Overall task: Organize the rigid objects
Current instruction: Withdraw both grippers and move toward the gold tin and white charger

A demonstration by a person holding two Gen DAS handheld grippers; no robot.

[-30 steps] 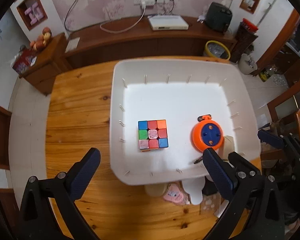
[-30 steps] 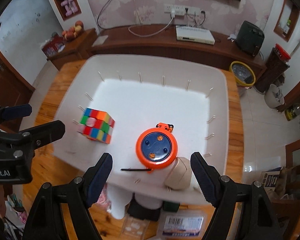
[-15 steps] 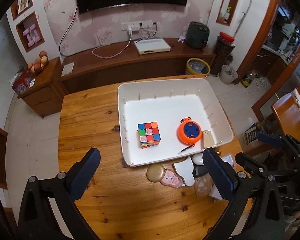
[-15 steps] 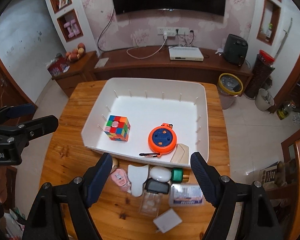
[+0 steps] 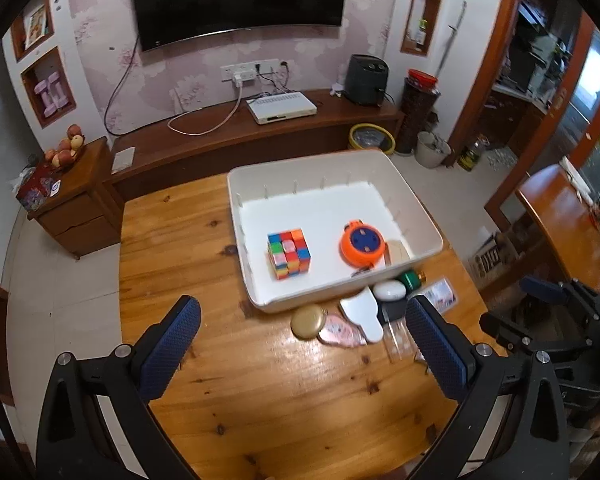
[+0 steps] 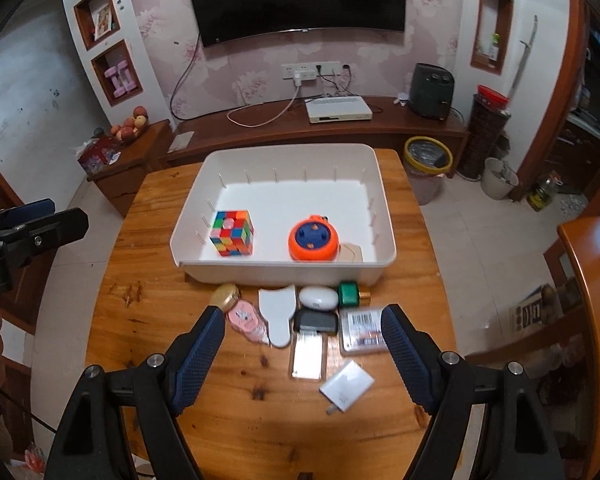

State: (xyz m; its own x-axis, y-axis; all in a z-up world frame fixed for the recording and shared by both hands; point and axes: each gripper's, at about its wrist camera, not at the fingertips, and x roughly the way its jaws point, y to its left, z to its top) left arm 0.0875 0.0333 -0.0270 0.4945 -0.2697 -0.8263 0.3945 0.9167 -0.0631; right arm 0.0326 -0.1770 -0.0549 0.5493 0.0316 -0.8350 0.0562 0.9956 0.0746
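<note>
Right wrist view: both grippers hover empty, jaws apart, cube and reel binned, clutter near the bin waiting.

Glossy knotty wood table, smooth white plastic bin, textured gripper pads

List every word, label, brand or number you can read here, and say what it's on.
None reads clearly.
Barcode label on the clear plastic case: print too blurred.
White letters on the left gripper body at the right wrist view's edge: cut off.
Small white card: no print visible.
</note>
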